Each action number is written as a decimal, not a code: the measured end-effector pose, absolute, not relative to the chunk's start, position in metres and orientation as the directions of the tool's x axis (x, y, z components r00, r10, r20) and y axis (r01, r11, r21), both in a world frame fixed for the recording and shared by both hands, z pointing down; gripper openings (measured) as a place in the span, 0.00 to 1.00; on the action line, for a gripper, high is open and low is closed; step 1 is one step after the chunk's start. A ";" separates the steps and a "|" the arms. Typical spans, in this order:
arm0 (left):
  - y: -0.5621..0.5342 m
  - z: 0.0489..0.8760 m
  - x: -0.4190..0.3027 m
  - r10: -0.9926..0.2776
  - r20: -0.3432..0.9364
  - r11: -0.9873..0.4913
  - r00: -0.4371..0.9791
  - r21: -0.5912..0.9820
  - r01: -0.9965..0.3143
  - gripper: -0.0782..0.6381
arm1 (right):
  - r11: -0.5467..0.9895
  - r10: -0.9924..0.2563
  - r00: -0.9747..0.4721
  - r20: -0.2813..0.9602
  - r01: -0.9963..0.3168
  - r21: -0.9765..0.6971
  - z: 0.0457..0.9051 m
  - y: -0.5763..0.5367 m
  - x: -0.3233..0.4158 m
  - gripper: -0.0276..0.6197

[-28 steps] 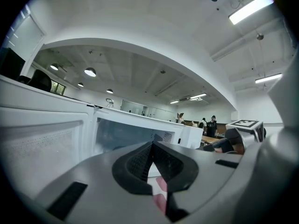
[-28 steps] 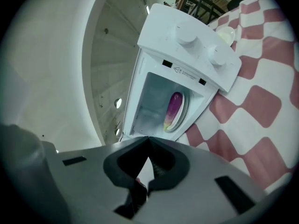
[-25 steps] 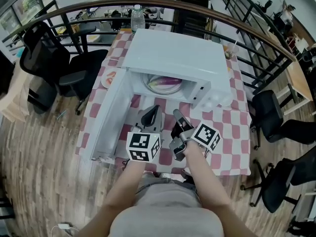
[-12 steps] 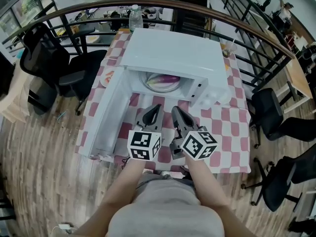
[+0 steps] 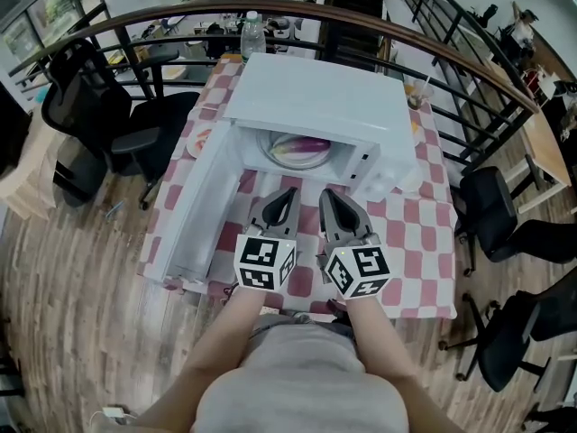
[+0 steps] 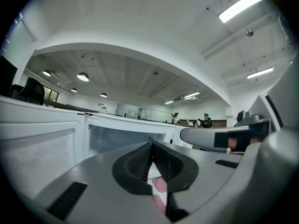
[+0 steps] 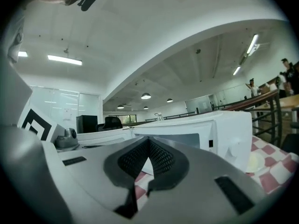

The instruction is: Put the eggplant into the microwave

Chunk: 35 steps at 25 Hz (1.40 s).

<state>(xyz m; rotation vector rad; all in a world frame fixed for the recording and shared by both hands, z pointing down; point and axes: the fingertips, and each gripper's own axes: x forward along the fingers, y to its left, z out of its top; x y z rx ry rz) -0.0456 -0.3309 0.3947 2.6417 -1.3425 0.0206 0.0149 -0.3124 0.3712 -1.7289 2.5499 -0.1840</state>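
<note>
The purple eggplant (image 5: 306, 145) lies on a white plate (image 5: 290, 156) inside the white microwave (image 5: 315, 106), whose door (image 5: 194, 210) hangs wide open to the left. Both grippers hover side by side over the checkered table, just in front of the oven mouth, pointing at it. My left gripper (image 5: 287, 195) is shut and empty; in the left gripper view its pads (image 6: 161, 158) meet, with the microwave (image 6: 121, 134) ahead. My right gripper (image 5: 330, 197) is shut and empty too; its pads (image 7: 159, 158) touch in the right gripper view, facing the microwave (image 7: 210, 134).
The red-and-white checkered table (image 5: 424, 242) holds a small plate (image 5: 200, 141) at the left, a water bottle (image 5: 251, 32) behind the oven and a cup (image 5: 416, 93) at the back right. Black office chairs (image 5: 108, 115) stand around; a curved railing (image 5: 433, 43) runs behind.
My right gripper has rolled upright and risen a little, so its marker cube now faces the head camera beside the left one. The left gripper has stayed put.
</note>
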 end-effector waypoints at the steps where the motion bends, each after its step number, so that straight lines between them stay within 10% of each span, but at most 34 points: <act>1: -0.330 0.394 -0.045 -0.799 0.090 -0.580 0.595 0.149 -0.801 0.11 | 0.366 -0.929 -0.369 0.015 -0.925 -0.106 0.369 -0.311 0.014 0.08; 35: -0.321 0.368 -0.023 -0.716 -0.008 -0.697 0.698 0.074 -0.713 0.11 | 0.340 -0.940 -0.340 0.004 -0.940 -0.004 0.362 -0.307 0.009 0.08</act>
